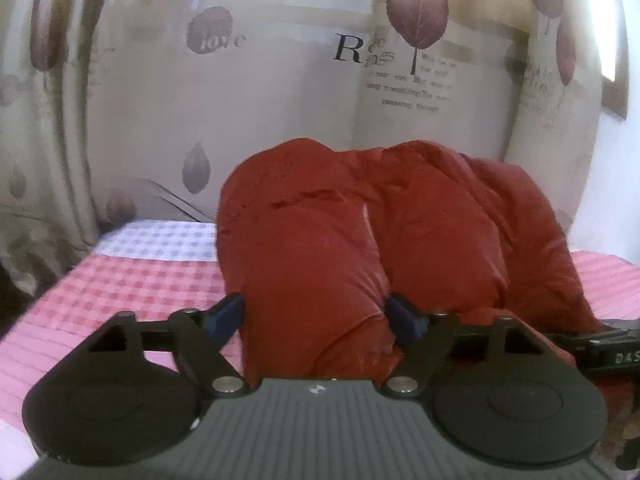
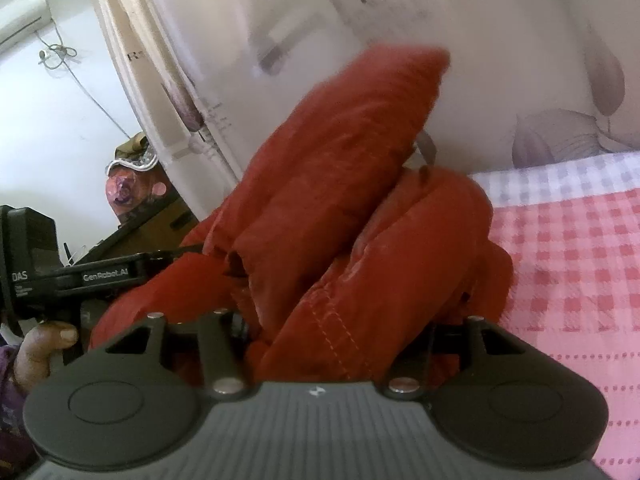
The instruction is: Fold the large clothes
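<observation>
- Left wrist view, 9 o'clock: pink-and-white checked cloth bedcover (image 1: 120,280), with a grey-white checked band at its far edge.
- Centre: puffy red quilted jacket (image 1: 320,272) bunched in thick rolls on the bedcover, running from 12 o'clock down into the left gripper (image 1: 316,318).
- Left gripper fingers set wide. One roll of the jacket sits between the blue pads (image 1: 224,318). The right pad touches fabric; the left pad looks just beside it. No clear pinch.
- Behind, 12 o'clock: cream curtain with maroon leaf print (image 1: 280,100). Readable writing: "love", a large "R", plus small lines too blurred to read.
- 3 o'clock edge: black body of the other gripper, letters "DAS" partly visible.
- Right wrist view, 9 o'clock: left gripper body (image 2: 80,276) marked "DAS" and "GenRobot.AI", with a person's hand (image 2: 44,344) under it.
- Centre: a fold of the jacket fills the right gripper (image 2: 340,332) and rises towards 12 o'clock. Its fingertips are buried in fabric, so I cannot tell whether they clamp it.
- 3 o'clock: the checked bedcover again.
- 10 o'clock: white wall air-conditioner unit (image 2: 20,12) with a loose cable.
</observation>
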Action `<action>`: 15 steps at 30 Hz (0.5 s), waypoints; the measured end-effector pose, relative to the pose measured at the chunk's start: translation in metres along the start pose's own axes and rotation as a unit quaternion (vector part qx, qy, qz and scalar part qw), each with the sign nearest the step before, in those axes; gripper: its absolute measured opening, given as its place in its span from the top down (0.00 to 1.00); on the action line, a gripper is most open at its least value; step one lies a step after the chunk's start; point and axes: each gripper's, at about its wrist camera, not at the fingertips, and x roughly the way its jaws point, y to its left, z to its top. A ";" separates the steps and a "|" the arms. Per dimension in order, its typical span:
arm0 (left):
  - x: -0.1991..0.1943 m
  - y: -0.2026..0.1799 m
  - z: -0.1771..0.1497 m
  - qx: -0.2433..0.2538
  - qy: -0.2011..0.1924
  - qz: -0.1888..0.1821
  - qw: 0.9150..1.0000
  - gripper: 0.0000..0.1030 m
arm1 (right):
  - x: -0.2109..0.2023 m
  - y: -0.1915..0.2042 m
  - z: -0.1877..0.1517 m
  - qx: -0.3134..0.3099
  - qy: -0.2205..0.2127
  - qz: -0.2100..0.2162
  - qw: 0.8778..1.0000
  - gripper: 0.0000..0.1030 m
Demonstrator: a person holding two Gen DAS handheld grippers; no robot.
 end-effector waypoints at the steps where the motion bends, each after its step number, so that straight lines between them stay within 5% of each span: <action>1: -0.001 -0.002 0.000 0.005 -0.001 0.003 1.000 0.19 | 0.001 0.000 -0.001 0.002 0.000 -0.002 1.000 0.45; 15: -0.011 -0.008 0.000 0.027 -0.007 0.030 0.999 0.07 | 0.002 0.007 -0.002 0.008 0.000 -0.028 1.000 0.40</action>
